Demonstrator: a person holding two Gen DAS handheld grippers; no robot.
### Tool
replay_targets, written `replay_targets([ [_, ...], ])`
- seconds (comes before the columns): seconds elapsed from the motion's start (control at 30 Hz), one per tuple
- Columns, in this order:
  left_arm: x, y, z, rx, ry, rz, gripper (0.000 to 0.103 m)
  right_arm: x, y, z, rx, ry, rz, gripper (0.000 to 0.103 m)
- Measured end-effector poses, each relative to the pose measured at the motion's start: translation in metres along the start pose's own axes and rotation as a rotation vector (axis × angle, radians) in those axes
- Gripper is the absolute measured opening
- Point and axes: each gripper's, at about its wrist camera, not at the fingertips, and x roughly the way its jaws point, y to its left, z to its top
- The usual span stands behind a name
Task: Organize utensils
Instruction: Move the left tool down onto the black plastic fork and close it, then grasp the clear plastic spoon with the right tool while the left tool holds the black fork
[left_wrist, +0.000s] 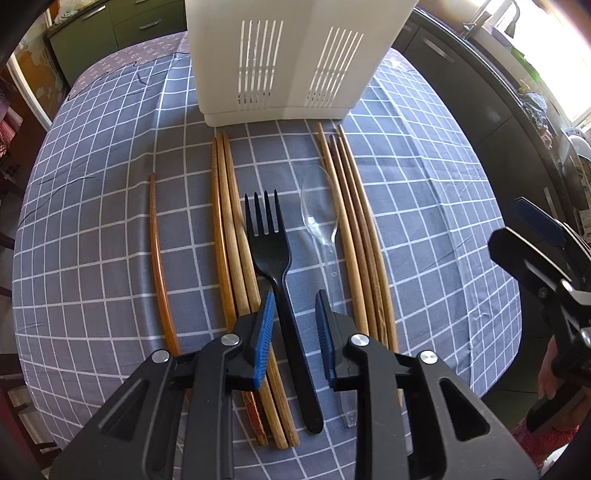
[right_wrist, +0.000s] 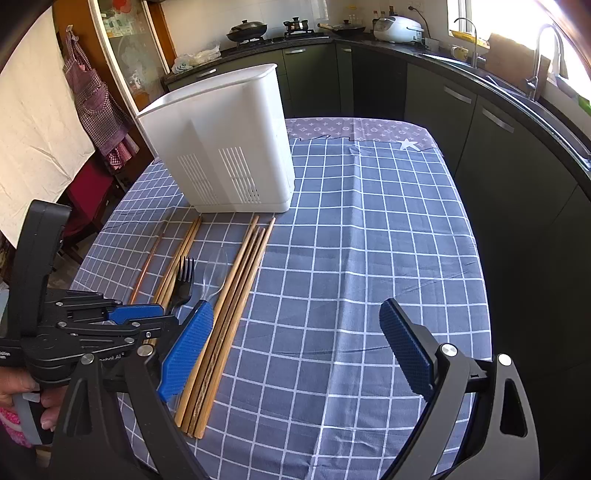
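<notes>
A black plastic fork (left_wrist: 275, 266) lies on the checked tablecloth, with a clear plastic spoon (left_wrist: 323, 221) to its right. Wooden chopsticks lie in a left bundle (left_wrist: 231, 236), a right bundle (left_wrist: 356, 236) and one single stick (left_wrist: 159, 262) at far left. A white slotted utensil holder (left_wrist: 280, 55) stands behind them. My left gripper (left_wrist: 293, 314) is open, its blue pads on either side of the fork's handle, just above it. My right gripper (right_wrist: 295, 343) is wide open and empty over bare cloth, right of the right chopstick bundle (right_wrist: 229, 314). The holder (right_wrist: 229, 147) shows there too.
The table (right_wrist: 369, 240) has a grey-blue checked cloth and drops off at the right to dark kitchen cabinets (right_wrist: 498, 147). A stove with pans (right_wrist: 280, 29) and a sink are along the back counter. A red chair and hanging apron (right_wrist: 96, 99) stand left of the table.
</notes>
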Motion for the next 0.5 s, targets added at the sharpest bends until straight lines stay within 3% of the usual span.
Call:
replay_targets([
  [0.27,0.014,-0.011,0.009,0.013,-0.002,0.045,0.010,-0.001,-0.001,0.001,-0.014,-0.006,-0.024,0.090],
  [0.5,0.009,-0.009,0.011,0.005,-0.037,0.005,0.009,0.004,-0.002,0.000,-0.019,0.029,-0.042,0.090],
])
